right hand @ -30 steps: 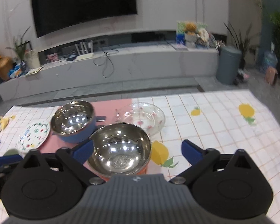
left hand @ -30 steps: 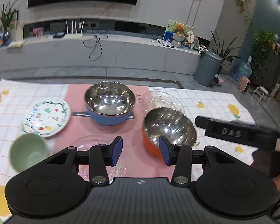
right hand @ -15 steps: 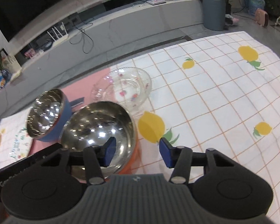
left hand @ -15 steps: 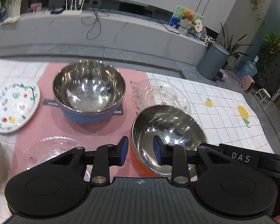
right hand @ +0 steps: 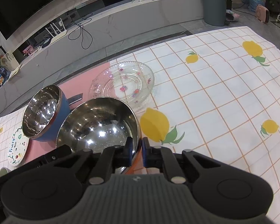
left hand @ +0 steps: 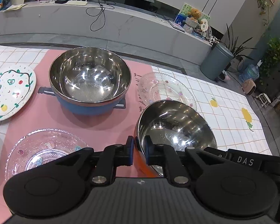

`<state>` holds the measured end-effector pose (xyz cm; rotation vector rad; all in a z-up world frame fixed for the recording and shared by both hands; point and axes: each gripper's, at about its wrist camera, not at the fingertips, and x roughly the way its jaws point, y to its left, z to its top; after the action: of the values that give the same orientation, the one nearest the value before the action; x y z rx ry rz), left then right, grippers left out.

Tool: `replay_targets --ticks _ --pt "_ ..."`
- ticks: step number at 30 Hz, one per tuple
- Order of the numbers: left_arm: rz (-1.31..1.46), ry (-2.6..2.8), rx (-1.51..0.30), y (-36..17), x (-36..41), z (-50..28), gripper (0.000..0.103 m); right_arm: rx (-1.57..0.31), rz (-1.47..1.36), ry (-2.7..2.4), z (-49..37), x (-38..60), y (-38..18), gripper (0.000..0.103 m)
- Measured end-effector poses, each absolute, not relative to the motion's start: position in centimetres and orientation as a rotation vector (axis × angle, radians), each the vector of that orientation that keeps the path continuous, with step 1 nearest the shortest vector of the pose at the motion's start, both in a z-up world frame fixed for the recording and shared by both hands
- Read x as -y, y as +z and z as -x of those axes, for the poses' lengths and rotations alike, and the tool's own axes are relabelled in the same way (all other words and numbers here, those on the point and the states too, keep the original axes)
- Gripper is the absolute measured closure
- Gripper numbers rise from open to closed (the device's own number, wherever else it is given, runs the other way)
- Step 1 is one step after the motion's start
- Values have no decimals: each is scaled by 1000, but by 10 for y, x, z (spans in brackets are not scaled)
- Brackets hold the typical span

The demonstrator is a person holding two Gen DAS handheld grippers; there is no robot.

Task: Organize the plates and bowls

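Orange bowl (left hand: 174, 130) gripped at its rim from two sides, on the pink mat (left hand: 110, 119).

The left gripper (left hand: 139, 150) is seen closing on the bowl's near-left rim, one blue pad outside the orange wall and one inside the steel lining; the right gripper (right hand: 136, 150) is clamped nearly shut on the near-right rim in the same manner; the bowl is seen tilted in the left view, its far edge overlapping the clear glass plate (right hand: 122, 85) behind it; the blue bowl (left hand: 89, 82) is set further back on the mat, apart from the orange one; a second glass plate (left hand: 43, 151) lies at the mat's near-left; a painted fruit plate (left hand: 8, 93) rests on the checked tablecloth (right hand: 224, 97) beside the mat.
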<state>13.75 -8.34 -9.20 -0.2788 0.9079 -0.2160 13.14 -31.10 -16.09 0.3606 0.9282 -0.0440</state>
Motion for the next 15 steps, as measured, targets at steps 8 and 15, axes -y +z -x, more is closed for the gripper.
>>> replay_targets --ticks 8,15 --pt "295 -203 -881 -79 74 -122 91 -900 -347 -16 -121 308 -149 96" --pt "305 -136 -891 -57 49 -77 91 -905 -345 89 -88 292 -137 96"
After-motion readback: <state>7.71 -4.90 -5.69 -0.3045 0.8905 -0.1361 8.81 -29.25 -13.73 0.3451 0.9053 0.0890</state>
